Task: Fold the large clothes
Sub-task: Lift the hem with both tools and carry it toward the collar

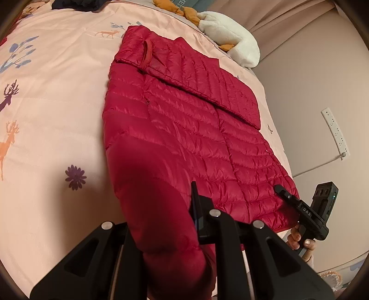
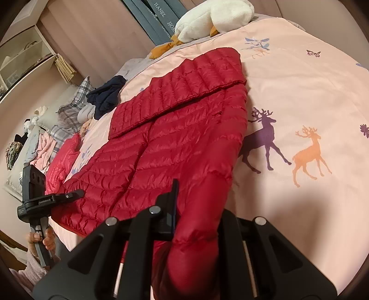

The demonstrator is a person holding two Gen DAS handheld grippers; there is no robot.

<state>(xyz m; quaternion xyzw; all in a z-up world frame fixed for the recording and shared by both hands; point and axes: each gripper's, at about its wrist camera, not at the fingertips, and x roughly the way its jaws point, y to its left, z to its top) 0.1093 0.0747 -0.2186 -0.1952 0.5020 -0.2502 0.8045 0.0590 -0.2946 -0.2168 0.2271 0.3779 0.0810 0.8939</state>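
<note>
A red quilted down jacket (image 1: 184, 120) (image 2: 175, 129) lies flat on the pink deer-print bedspread (image 1: 57, 92) (image 2: 299, 80), one sleeve folded across its upper part. Both grippers are at its near hem. In the left wrist view my left gripper (image 1: 175, 207) is shut on a bunched hem corner, which hides one finger. My right gripper (image 1: 280, 189) shows at the other hem corner, held by a hand. In the right wrist view my right gripper (image 2: 196, 203) is shut on a raised fold of hem, and my left gripper (image 2: 79, 192) pinches the far left corner.
A white plush toy (image 1: 230, 34) (image 2: 214, 16) lies at the head of the bed and a dark blue garment (image 2: 108, 94) beside the jacket. A second red garment (image 2: 64, 159) and piled clothes (image 2: 41, 143) lie left. A power strip (image 1: 335, 133) hangs on the wall.
</note>
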